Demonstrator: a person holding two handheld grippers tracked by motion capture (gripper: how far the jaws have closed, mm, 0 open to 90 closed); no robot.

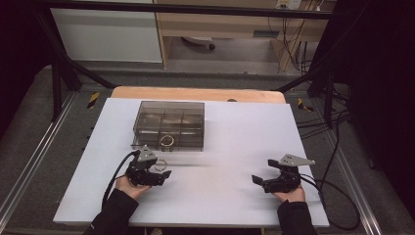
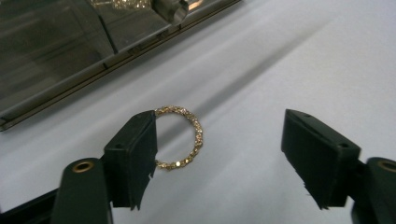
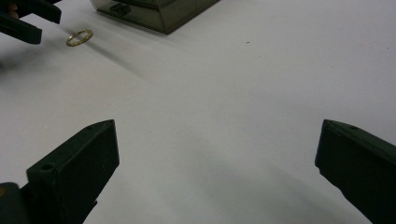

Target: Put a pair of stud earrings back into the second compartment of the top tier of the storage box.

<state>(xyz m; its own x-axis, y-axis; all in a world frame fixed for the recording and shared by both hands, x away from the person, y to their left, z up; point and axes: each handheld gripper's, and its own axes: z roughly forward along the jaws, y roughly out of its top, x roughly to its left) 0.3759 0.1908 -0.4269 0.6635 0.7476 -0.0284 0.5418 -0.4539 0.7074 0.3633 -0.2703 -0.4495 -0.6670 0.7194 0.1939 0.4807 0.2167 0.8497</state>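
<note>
Because the gold ring (image 2: pixel 180 137) lies flat on the white table (image 1: pixel 235 147), the left gripper (image 2: pixel 219 158) comes at it from above, with one jaw on each side. Its jaws stand apart and nothing is pinched yet. In the left gripper view, one jaw covers the ring's edge at 9 o'clock, while the other jaw is well apart from it at 3 o'clock. I think the next step is to squeeze the ring and lift it.

From the high view, the ring (image 1: pixel 160 165) sits just below the clear box (image 1: pixel 169 125), at about 6 o'clock from it. That box has small walls inside that make little rooms, likely so that each small thing gets its own spot. A second gold ring (image 1: pixel 167 141) leans at the front of the box. Maybe the ring on the table is kept close to the box so the trip is short.

Over at 3 o'clock on the table, the right gripper (image 3: pixel 217 163) waits with its jaws wide apart, holding nothing. It seems to stay out of the way so the left hand has room.

No words, labels or brand names can be read anywhere.
</note>
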